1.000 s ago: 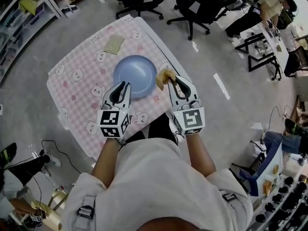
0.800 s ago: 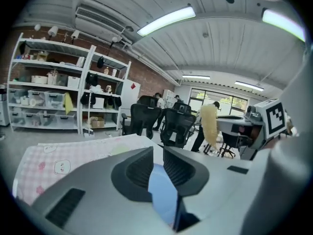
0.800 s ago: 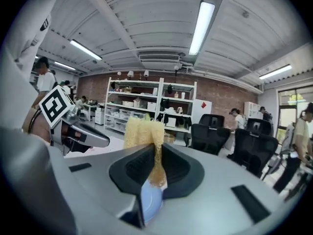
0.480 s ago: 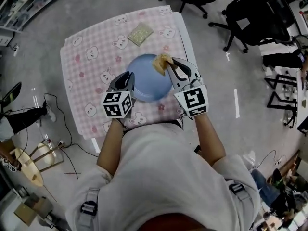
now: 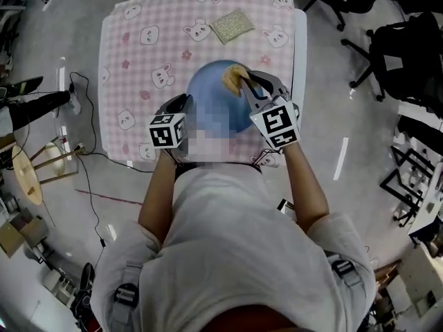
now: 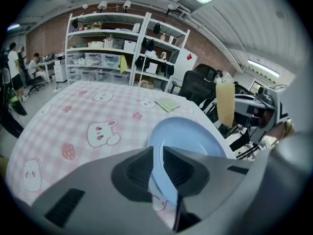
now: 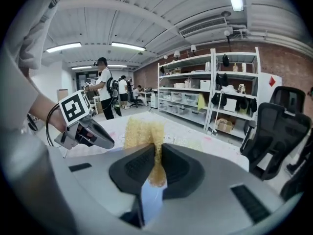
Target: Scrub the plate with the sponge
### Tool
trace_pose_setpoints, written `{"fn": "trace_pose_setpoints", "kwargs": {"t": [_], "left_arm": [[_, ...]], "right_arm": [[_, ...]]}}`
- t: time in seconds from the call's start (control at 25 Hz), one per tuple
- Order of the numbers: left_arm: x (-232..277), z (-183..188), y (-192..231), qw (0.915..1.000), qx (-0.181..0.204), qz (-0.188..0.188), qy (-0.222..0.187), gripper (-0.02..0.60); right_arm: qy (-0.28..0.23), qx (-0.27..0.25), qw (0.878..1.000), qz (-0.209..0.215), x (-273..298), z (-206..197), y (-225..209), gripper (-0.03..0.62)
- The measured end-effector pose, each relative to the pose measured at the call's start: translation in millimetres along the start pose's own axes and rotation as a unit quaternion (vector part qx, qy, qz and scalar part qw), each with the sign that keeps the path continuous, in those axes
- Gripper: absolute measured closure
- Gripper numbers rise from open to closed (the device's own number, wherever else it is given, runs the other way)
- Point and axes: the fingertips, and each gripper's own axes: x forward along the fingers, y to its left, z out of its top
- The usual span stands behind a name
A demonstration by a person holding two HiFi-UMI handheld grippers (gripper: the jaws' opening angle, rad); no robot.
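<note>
Two grips decide how this goes, and each has a weak spot. The left gripper [image 5: 181, 102] has its fingers [image 6: 137, 173] clamped on the near rim of the blue plate [image 5: 211, 88], which sits over the near half of the pink checked tabletop [image 5: 138, 68]. No view settles whether the plate lies flat or is tipped up on that rim. The right gripper [image 5: 248, 81] has its fingers [image 7: 134, 168] pinched on the lower part of the yellow sponge [image 5: 234, 77], which stands over the far right part of the plate, with most of its soft body poking out beyond the fingertips. Whether it already touches the plate cannot be told. The likeliest trouble is the plate twisting or sliding out of the thin rim hold once the sponge pushes on the side away from the left gripper, since the push would lever against that single clamped spot. Hard strokes toward the person could also drag the plate off the tabletop's near edge, which lies just beside the rim. The sponge may fold or work loose because so little of it is gripped, leaving a hard fingertip to scrape the plate. A second, greenish pad [image 5: 232, 25] lies well apart at the far side and poses no hazard.
</note>
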Motion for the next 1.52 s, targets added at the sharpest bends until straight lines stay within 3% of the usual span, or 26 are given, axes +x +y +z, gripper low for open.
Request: {"fn": "trace_pose_setpoints", "kwargs": {"t": [0.16, 0.48, 0.76, 0.92, 1.2, 1.52], "left_arm": [[0.9, -18.9, 11.7, 0.9991, -0.034, 0.016, 0.016, 0.506], [13.6, -47.4, 17.3, 0.9904, -0.131, 0.002, 0.043, 0.496], [24.2, -56.4, 11.9, 0.9850, -0.160, -0.011, 0.065, 0.523], [26.0, -47.8, 13.8, 0.9888, -0.132, -0.011, 0.068, 0.538], [40.4, -7.5, 15.8, 0.9971, -0.033, -0.025, 0.064, 0.538], [36.7, 41.0, -13.5, 0.9944, 0.080, -0.057, 0.039, 0.551]], "right_arm": [[0.015, 0.003, 1.000, 0.028, 15.3, -13.8, 6.9, 0.548], [0.036, 0.004, 0.998, 0.055, 35.8, -36.3, 18.6, 0.548], [0.051, 0.020, 0.997, 0.046, 36.3, -52.9, 21.1, 0.548], [0.060, 0.026, 0.997, 0.037, 34.3, -59.3, 16.1, 0.548], [0.074, 0.009, 0.997, 0.003, 35.3, -67.8, -1.0, 0.548], [0.077, -0.015, 0.996, -0.033, 45.3, -60.4, -25.3, 0.548]]}}
